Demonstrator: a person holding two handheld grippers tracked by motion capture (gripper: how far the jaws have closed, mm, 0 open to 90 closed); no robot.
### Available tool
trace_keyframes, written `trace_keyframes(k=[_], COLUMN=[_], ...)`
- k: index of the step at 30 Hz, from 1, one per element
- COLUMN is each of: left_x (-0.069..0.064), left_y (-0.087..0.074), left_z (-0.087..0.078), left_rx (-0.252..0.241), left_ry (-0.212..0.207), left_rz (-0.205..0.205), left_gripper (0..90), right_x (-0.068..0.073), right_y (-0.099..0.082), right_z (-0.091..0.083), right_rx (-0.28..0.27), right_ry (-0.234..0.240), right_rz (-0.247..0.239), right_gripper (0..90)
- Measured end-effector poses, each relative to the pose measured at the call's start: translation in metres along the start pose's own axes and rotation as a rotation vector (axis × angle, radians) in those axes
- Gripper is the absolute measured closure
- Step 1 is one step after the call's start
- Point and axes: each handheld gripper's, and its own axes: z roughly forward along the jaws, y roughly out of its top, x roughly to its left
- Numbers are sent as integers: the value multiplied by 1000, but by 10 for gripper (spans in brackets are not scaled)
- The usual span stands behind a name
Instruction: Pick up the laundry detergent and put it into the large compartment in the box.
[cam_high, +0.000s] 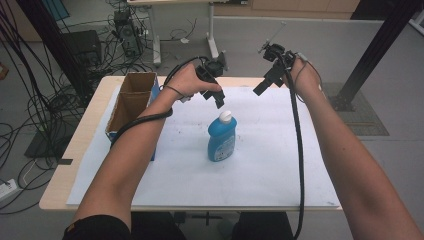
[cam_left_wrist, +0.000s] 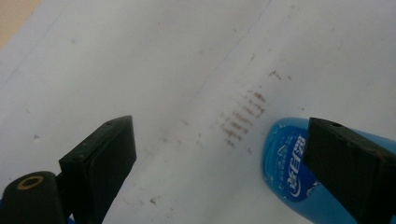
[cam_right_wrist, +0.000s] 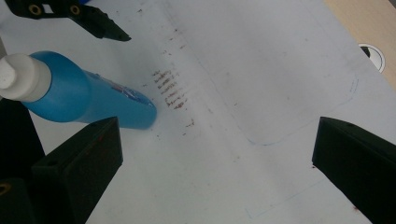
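One blue bottle (cam_high: 221, 138) stood upright near the middle of the white sheet (cam_high: 280, 165), bare paper open all around it to the table's edges. One cardboard box (cam_high: 131, 102) sat at nine o'clock. The left gripper (cam_high: 218, 98) hung above the bottle's cap at twelve o'clock, jaws wide and empty; the right gripper (cam_high: 260, 89), at one o'clock, was also wide and empty.
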Motion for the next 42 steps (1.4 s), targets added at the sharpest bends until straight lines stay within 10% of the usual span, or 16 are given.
trace_keyframes(k=[20,42], left_x=[-31,-63], left_y=[-5,-16], left_z=[-64,-92], left_rx=[-78,-82], left_ry=[-49,-73], left_rz=[38,90], left_gripper=[95,92], right_x=[-3,0], right_y=[-4,-1], right_z=[-3,-3], right_rx=[-9,-5], right_ry=[-5,-12], right_rz=[19,5], right_gripper=[18,20])
